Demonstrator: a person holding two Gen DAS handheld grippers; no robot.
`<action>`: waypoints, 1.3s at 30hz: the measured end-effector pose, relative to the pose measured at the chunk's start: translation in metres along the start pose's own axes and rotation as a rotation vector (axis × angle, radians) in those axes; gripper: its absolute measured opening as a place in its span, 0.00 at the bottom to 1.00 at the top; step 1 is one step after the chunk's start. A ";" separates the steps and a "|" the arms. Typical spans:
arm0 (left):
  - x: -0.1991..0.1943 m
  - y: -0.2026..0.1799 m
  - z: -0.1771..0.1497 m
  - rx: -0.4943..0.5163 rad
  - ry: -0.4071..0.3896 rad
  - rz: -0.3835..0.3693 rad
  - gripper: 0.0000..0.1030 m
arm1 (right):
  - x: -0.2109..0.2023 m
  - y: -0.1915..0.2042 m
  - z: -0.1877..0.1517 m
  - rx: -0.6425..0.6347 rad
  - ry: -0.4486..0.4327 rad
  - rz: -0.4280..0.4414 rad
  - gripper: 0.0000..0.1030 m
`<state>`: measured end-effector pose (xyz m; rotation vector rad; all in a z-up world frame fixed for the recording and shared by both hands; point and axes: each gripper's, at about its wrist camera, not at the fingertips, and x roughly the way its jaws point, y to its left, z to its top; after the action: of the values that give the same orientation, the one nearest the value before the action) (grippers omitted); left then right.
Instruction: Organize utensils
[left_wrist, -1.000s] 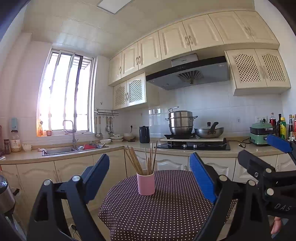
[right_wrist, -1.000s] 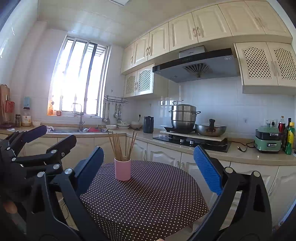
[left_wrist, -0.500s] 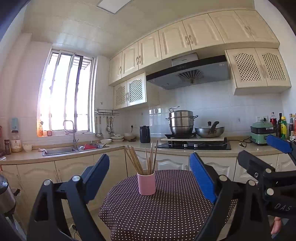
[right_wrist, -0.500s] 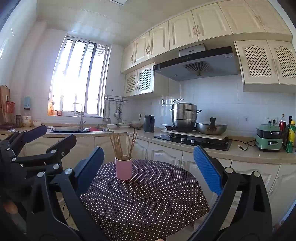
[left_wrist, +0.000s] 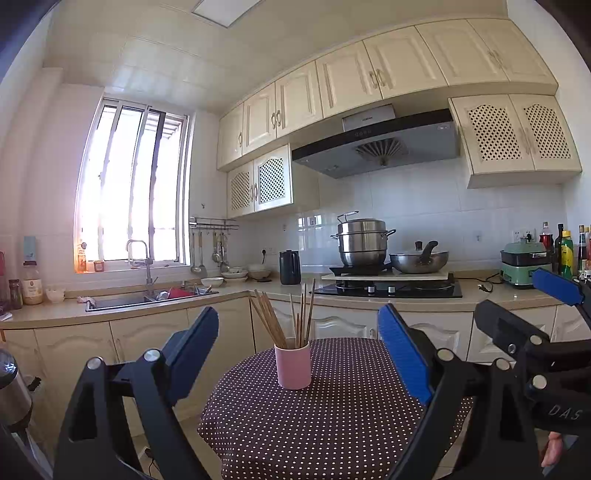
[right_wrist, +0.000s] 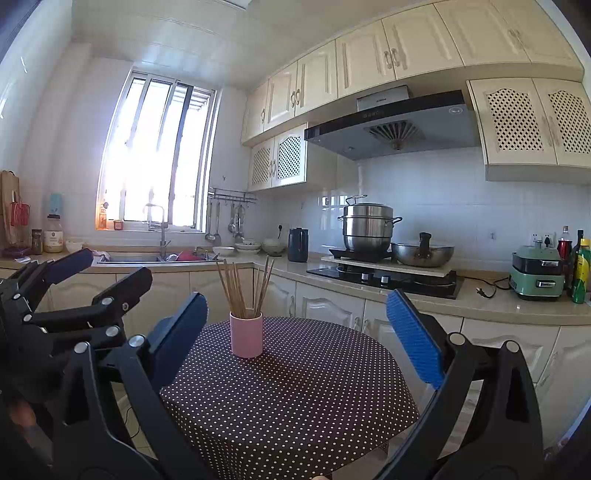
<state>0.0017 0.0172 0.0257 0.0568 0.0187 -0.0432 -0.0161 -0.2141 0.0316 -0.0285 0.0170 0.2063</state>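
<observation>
Pink cup (left_wrist: 292, 364) of wooden chopsticks (left_wrist: 284, 314) stands upright mid-frame on the dotted surface (left_wrist: 332, 424), both the left claw (left_wrist: 295, 354) and right claw (right_wrist: 295, 332) gaping empty short of it, fitting either utensils already gathered or sorting ahead.

A pink cup (left_wrist: 293, 365) stuffed with wooden chopsticks (left_wrist: 284, 314) is seen standing upright on the polka-dot bench (left_wrist: 332, 417). The left gripper (left_wrist: 295, 354) is held before it, jaws spread wide, nothing gripped.
</observation>
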 end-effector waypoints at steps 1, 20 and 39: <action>0.000 0.000 0.000 0.000 -0.001 0.000 0.84 | 0.000 0.000 0.000 0.000 -0.001 0.001 0.93; 0.000 0.001 0.002 -0.001 0.004 0.004 0.84 | 0.000 0.000 -0.002 0.000 0.006 -0.003 0.93; 0.003 -0.001 -0.001 0.014 0.012 0.011 0.84 | 0.001 0.004 -0.005 -0.001 0.017 -0.004 0.93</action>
<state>0.0041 0.0165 0.0243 0.0710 0.0298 -0.0317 -0.0160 -0.2101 0.0260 -0.0314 0.0333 0.2022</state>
